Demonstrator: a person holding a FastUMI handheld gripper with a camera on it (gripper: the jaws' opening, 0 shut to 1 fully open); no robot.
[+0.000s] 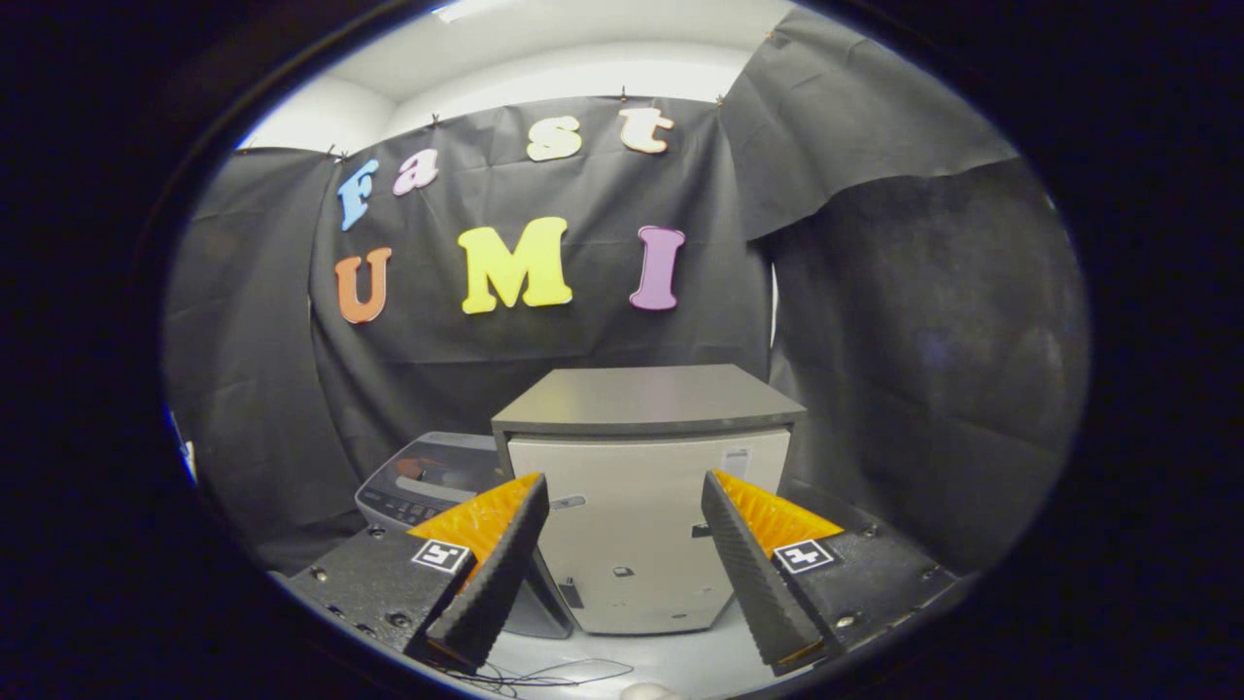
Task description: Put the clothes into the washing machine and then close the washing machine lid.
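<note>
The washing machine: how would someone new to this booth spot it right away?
Start at the pale cabinet with the dark flat top, straight ahead between the open claw's fingers. The washing machine sits low beside it, just beyond the left finger and partly hidden by it. Its grey sloping panel with buttons sets it apart from the plain box-like cabinet.

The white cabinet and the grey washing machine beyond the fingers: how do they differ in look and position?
The white cabinet is taller, boxy, with a dark flat top; the grey washing machine is lower, with a button panel. The cabinet stands ahead of the open gripper; the machine sits beside it, partly behind one finger. Both stand before the black cloth.
</note>
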